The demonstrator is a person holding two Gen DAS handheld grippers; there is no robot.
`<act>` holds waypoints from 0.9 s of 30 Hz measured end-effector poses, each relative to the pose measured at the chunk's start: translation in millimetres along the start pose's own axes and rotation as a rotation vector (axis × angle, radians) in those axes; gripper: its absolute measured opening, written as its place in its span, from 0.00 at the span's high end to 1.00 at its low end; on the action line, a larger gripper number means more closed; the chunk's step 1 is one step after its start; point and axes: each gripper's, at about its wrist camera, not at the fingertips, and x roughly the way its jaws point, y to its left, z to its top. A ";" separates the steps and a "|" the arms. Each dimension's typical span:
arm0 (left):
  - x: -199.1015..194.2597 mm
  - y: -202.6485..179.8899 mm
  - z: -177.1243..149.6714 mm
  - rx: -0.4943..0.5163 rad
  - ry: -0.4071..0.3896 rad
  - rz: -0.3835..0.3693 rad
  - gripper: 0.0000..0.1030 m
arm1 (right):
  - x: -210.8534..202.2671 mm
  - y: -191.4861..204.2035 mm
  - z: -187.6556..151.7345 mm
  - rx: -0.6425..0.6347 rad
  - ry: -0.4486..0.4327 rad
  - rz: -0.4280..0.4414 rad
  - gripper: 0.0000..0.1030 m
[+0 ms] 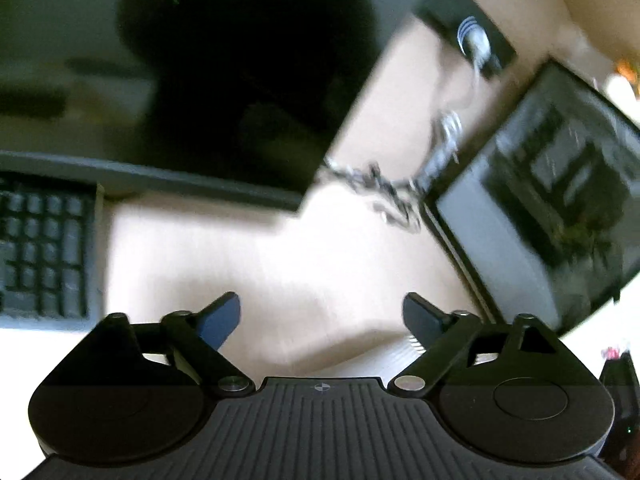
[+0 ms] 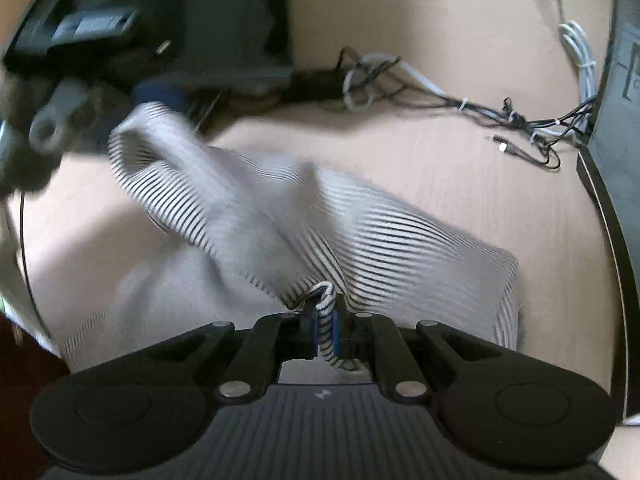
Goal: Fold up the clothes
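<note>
A white garment with thin black stripes [image 2: 360,232] lies bunched on the light wooden desk [image 2: 460,168]. My right gripper [image 2: 325,320] is shut on a fold of its near edge. In the right wrist view my left gripper [image 2: 160,100] shows blurred at the far left, at the garment's lifted far corner; whether it touches the cloth I cannot tell. In the left wrist view my left gripper [image 1: 322,320] is open with nothing between its fingers, above bare desk [image 1: 300,260]. A strip of striped cloth [image 1: 384,356] shows just by its right finger.
A dark monitor [image 1: 240,80] and a black keyboard [image 1: 40,248] stand at the left. A second screen [image 1: 560,200] stands at the right. A tangle of cables [image 2: 480,108] lies across the back of the desk. A dark panel [image 2: 616,160] edges the right side.
</note>
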 end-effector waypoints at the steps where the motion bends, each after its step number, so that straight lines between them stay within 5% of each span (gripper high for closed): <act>1: 4.8 -3.6 -6.0 0.025 0.036 -0.004 0.27 | -8.1 4.4 -8.1 -0.017 0.022 -0.014 0.94; 4: 12.9 -11.7 -30.3 0.134 0.144 0.035 0.29 | -46.6 -2.9 -18.4 0.042 0.028 -0.013 0.88; 6: 11.8 -10.9 -44.9 0.188 0.189 0.073 0.27 | -87.4 -12.8 -19.8 0.135 -0.011 -0.003 0.73; 7: 9.6 -8.4 -48.6 0.186 0.200 0.074 0.27 | -104.4 -17.7 -22.1 0.185 -0.032 -0.008 0.63; 11: -5.7 3.3 -46.2 0.054 0.214 -0.007 0.19 | -169.4 -37.6 -32.6 0.389 -0.119 -0.042 0.51; 14: -4.0 7.8 -47.9 -0.051 0.250 -0.086 0.16 | -163.0 -51.3 -42.4 0.482 -0.116 -0.043 0.49; 20: 27.1 9.5 -61.9 -0.150 0.344 -0.083 0.18 | -101.3 -29.2 -44.3 0.490 -0.012 0.021 0.42; 23: 40.7 9.2 -58.7 -0.185 0.332 -0.086 0.32 | -100.0 -16.5 -53.1 0.460 0.003 0.053 0.38; 25: 50.4 8.9 -46.9 -0.173 0.301 -0.067 0.38 | -104.5 -11.5 -58.2 0.410 0.000 0.052 0.55; 27: 60.2 8.5 -35.0 -0.161 0.269 -0.047 0.49 | -91.1 -17.0 -56.4 0.394 -0.007 0.046 0.62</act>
